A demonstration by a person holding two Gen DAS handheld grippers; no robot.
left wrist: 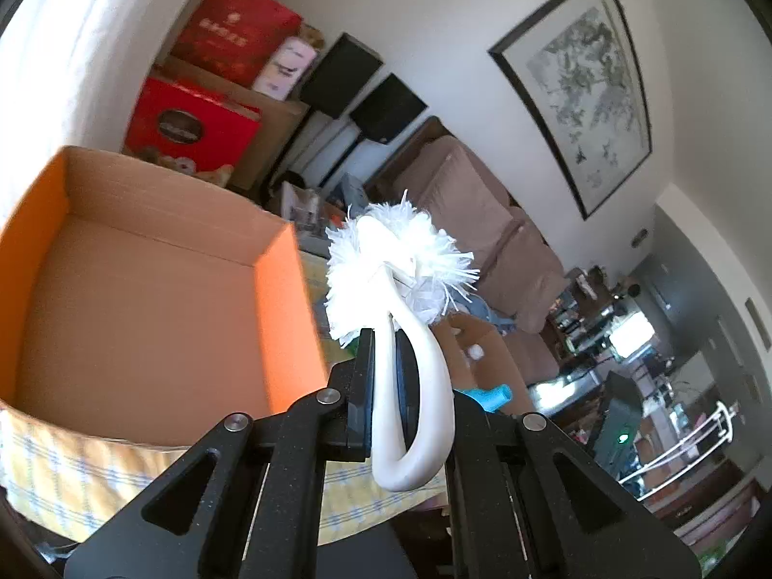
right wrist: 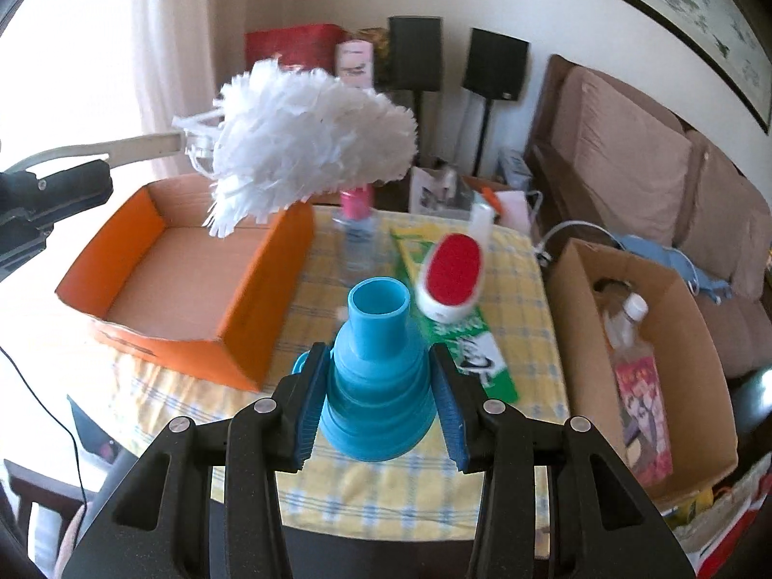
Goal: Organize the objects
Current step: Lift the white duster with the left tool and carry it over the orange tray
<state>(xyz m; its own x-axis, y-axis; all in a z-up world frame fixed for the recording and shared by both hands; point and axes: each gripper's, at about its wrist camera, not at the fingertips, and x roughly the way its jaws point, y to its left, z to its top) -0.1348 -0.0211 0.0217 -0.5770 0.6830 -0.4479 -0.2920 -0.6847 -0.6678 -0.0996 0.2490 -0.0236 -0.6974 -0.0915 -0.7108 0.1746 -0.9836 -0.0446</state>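
left claw [left wrist: 384, 337] clenched on the white duster [right wrist: 309, 140] handle, head hanging over the orange box [right wrist: 193, 270] – nearer it than the right claw [right wrist: 381, 386], which grips a blue collapsible funnel [right wrist: 379, 366] above the worktop [right wrist: 506, 265]

This is a home living room. A brown cushioned sofa [right wrist: 641, 178] stands along the wall under a large framed ink painting [left wrist: 584, 91]. Two black speakers [right wrist: 494, 65] on stands sit in the corner beside stacked red gift boxes [left wrist: 231, 31], near a curtained window [right wrist: 159, 48]. The worktop wears a yellow checked tablecloth [right wrist: 506, 289] (a domestic touch).
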